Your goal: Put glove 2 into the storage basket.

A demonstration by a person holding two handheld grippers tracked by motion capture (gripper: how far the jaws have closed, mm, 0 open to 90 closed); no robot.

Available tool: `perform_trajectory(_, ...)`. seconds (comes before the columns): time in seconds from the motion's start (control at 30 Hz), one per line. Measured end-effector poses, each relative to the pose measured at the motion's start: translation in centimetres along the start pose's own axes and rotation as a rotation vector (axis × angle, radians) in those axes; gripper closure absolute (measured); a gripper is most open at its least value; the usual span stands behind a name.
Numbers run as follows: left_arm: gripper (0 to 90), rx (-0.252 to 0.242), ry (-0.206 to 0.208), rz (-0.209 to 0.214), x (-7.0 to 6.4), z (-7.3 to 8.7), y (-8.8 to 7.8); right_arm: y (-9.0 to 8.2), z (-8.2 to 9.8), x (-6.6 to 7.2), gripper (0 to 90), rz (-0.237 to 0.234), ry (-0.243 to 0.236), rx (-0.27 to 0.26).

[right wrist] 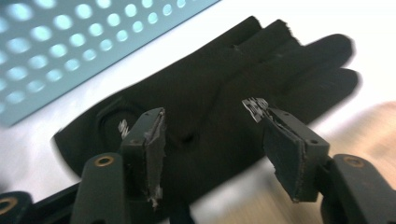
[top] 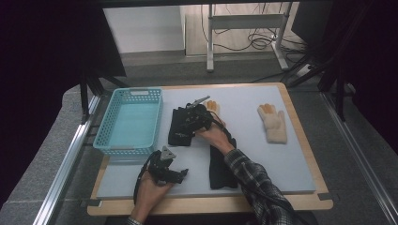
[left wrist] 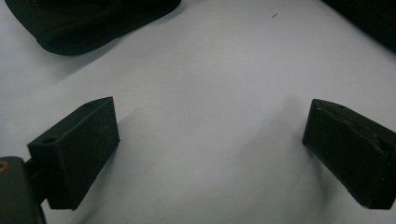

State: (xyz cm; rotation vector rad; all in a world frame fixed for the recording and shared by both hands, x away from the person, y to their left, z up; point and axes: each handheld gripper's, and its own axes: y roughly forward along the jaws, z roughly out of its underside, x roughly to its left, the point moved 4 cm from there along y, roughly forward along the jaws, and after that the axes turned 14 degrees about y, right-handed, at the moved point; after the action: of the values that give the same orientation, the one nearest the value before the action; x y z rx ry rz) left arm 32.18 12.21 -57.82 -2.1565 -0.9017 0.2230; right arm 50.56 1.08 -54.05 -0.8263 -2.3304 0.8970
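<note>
Your left tool sits nearest the camera at the front edge of the worktop, jaws spread wide with nothing between them; in the left gripper view it looks down on bare grey surface, with a dark glove edge at top left. Your right tool is further in, over the black glove that lies flat just right of the blue basket. In the right gripper view its jaws stand part open, one either side of the glove's palm, pads clear of the fabric, so nothing is held. That glove runs roughly front to back on the worktop, cuff toward you, fingers pointing away; in the right gripper view the fingers fan to the upper right and the basket wall is at upper left. Key relation: glove is straight under the right tool, basket is just left of it, so any drop-in goes leftward over the near rim. Right hand is much nearer this glove than the left. Second black glove lies under your right forearm, toward the front. Cream glove sits well apart at the right; another cream one peeks out behind the right tool.
</note>
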Motion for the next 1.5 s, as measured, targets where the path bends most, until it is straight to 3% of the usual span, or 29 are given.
perform_trajectory(0.13,3.9,0.000,0.000,0.000,0.0,0.0,0.0,2.2,-0.4,0.3,35.8,0.054,0.001,0.029)
perform_trajectory(0.2,3.9,0.000,0.001,0.000,0.0,0.0,0.0,2.7,-0.3,0.2,38.3,0.055,0.019,0.045)
perform_trajectory(0.37,3.8,0.002,0.002,-0.001,0.0,0.0,0.0,2.4,-0.1,0.6,69.2,0.038,0.033,0.066)
perform_trajectory(0.53,3.9,0.002,0.001,-0.001,0.0,0.0,0.0,2.2,0.2,0.2,84.6,-0.001,0.060,0.065)
perform_trajectory(0.73,3.8,0.002,0.002,-0.001,0.0,0.0,0.0,1.9,0.1,0.8,87.0,0.039,0.021,0.057)
perform_trajectory(1.13,3.8,0.002,0.002,-0.001,0.0,0.0,0.0,-1.8,-1.3,2.2,86.9,-0.007,0.008,-0.014)
perform_trajectory(1.33,3.9,0.003,0.004,-0.001,0.0,0.0,0.0,-4.3,-1.9,3.1,86.9,-0.027,-0.006,-0.042)
perform_trajectory(1.5,3.9,0.001,0.003,-0.001,0.0,0.0,0.0,-6.5,-1.6,3.1,86.9,-0.043,0.000,-0.058)
